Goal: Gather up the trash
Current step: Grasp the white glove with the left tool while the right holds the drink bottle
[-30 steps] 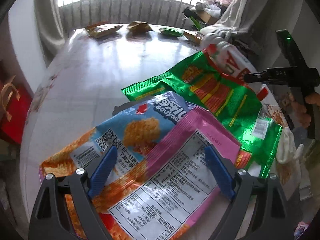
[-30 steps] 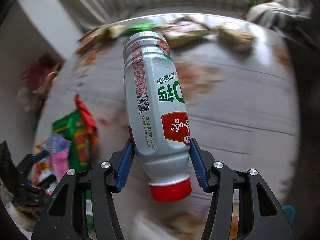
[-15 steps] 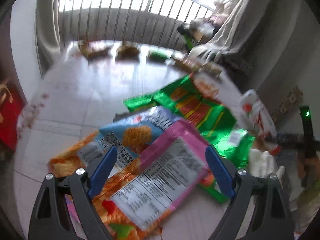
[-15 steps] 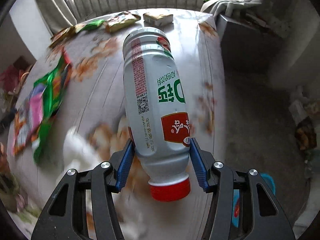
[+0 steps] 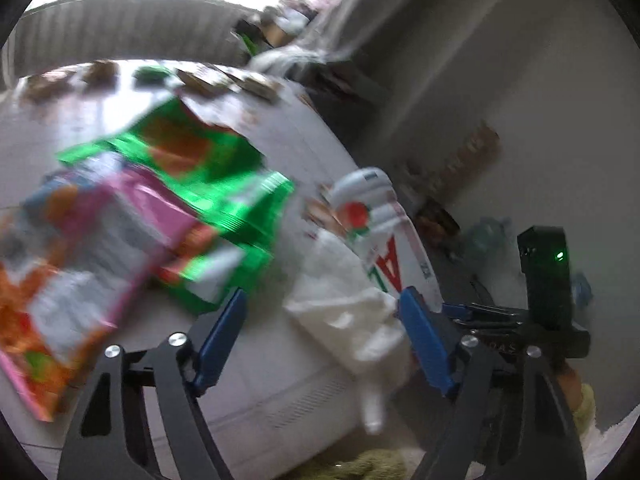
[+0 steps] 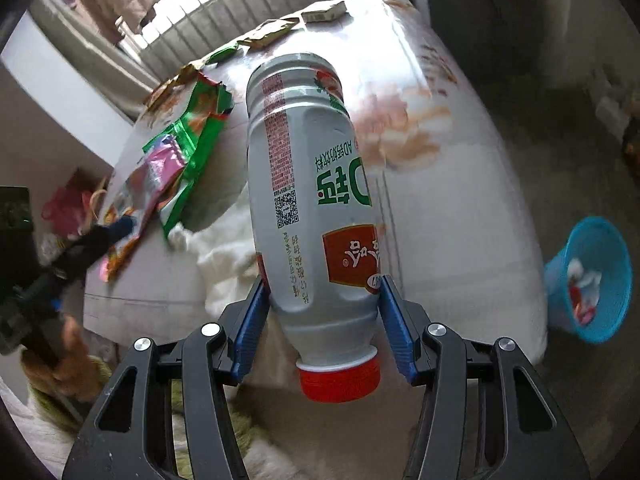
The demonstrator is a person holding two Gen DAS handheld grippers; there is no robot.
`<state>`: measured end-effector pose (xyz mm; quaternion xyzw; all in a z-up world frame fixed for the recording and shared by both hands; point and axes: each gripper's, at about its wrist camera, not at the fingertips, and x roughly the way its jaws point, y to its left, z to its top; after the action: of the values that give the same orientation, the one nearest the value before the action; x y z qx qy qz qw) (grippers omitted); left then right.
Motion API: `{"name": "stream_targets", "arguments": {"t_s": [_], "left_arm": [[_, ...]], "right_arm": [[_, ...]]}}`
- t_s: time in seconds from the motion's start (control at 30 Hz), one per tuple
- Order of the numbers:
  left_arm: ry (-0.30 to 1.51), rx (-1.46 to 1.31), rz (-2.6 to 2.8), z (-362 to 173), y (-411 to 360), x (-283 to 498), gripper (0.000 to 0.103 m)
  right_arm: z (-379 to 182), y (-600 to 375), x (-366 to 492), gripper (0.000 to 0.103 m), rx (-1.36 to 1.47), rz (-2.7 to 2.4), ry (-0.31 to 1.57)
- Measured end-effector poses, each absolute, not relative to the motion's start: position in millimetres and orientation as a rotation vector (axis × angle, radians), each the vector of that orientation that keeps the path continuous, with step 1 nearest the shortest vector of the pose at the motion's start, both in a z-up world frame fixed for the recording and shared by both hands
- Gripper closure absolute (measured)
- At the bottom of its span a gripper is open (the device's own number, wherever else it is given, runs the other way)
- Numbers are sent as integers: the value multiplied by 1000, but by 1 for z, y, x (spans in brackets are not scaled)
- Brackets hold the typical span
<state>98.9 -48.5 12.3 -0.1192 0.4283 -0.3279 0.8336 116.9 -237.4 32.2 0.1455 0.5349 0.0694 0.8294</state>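
Blue bin — wrappers inside.

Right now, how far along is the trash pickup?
Early. Done: some trash already sits in the blue bin on the floor. In hand: the right gripper holds the white bottle. Left: snack wrappers and white tissue lie on the table; the left gripper is empty.

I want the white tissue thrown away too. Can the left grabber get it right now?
Probably yes. The left gripper is open and empty, its jaws just narrowing, and the white tissue lies on the table just ahead with nothing over it. The bottle is in the right gripper.
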Motion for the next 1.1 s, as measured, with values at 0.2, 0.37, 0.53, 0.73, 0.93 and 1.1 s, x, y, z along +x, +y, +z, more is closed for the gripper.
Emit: {"name": "stream_targets", "arguments": {"t_s": [0.2,0.37,0.53,0.73,0.93,1.1], "left_arm": [[929,-102,-645,3,-89,107,44],[935,4,-618,-12,-112,108,87],[968,-18,-600,-17,-100,94,101],[1013,-20,-607,-10,-74,64,100],[1007,-99,-655,1,-63,55,64],[963,-121,-659,10,-59,64,45]], "right_arm": [[31,-259,107,51,386,72,1085],[28,-275,112,51,461,74,1055],[26,-270,118,51,458,90,1049],[26,-274,111,51,458,115,1049],[21,-274,114,49,446,139,1094],[25,-270,114,33,401,145,1097]]}}
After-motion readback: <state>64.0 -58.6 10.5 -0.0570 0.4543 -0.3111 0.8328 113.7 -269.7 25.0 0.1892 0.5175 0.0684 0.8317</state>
